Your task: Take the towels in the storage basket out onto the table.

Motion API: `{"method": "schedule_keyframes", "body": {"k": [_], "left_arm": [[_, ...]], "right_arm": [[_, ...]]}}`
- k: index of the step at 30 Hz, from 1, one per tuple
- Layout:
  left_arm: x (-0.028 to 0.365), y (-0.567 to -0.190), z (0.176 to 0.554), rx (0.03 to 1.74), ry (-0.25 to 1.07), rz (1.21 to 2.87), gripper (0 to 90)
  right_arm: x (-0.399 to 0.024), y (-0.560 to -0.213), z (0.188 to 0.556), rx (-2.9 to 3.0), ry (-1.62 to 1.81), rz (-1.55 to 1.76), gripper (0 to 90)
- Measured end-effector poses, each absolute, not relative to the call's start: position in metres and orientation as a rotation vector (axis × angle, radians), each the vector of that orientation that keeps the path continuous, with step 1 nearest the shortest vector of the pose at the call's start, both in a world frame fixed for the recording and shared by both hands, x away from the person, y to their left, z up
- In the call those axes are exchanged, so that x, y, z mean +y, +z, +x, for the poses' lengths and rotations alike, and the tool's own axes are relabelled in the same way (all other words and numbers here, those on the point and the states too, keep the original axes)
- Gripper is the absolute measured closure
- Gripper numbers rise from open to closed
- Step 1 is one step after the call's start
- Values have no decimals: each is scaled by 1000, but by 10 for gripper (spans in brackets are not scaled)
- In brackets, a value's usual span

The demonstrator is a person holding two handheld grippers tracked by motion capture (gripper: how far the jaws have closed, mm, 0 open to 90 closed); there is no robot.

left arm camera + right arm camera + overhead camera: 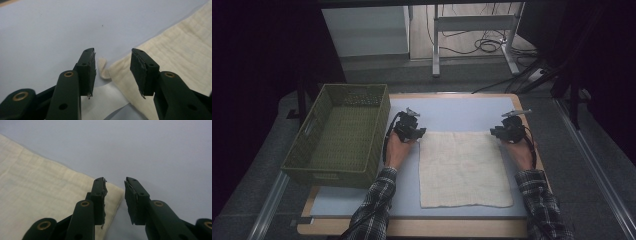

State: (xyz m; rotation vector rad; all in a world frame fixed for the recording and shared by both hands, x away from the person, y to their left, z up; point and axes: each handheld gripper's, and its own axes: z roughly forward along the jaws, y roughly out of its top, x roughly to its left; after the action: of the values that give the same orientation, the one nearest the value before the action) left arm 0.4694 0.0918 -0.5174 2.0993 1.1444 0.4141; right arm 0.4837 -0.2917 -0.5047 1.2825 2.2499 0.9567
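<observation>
A cream cloth (464,167) lies flat on the blue mat (452,112). My left gripper (418,133) hovers at the cloth's far left corner. In the left gripper view its jaws (112,53) stand apart, and the cloth (175,50) corner with a small curled tab (103,70) lies between them, untouched. My right gripper (498,133) is at the far right corner. In the right gripper view its jaws (115,181) are apart over the tip of the cloth (37,185), with nothing pinched.
A green woven basket (327,177) stands empty at the left edge of the table, close to my left forearm. Bare blue mat lies beyond the cloth. Desk legs and cables (484,45) are on the floor behind the table.
</observation>
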Motion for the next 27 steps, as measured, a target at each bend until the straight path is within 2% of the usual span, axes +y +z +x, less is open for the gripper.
{"method": "schedule_keyframes", "body": {"k": [5, 8, 10, 13, 14, 17, 23, 27], "left_arm": [[92, -528, 472, 1173, 426, 2106, 527], [92, -534, 473, 1163, 402, 2111, 546], [92, -535, 473, 1155, 385, 2098, 614], [90, -534, 472, 1117, 348, 2116, 813], [89, -534, 472, 1111, 354, 2122, 845], [90, -533, 474, 1101, 443, 2130, 864], [101, -527, 486, 1132, 492, 2061, 865], [102, -516, 480, 1099, 515, 2031, 862]], "right_arm": [[-290, -512, 490, 2268, 917, 1288, 648], [-289, -517, 492, 2269, 917, 1282, 642], [-289, -516, 493, 2277, 914, 1283, 668], [-287, -515, 491, 2296, 928, 1298, 822], [-285, -514, 491, 2309, 917, 1294, 847], [-280, -510, 491, 2304, 870, 1258, 864], [-278, -497, 495, 2243, 916, 1241, 864], [-274, -484, 493, 2232, 949, 1215, 862]]}}
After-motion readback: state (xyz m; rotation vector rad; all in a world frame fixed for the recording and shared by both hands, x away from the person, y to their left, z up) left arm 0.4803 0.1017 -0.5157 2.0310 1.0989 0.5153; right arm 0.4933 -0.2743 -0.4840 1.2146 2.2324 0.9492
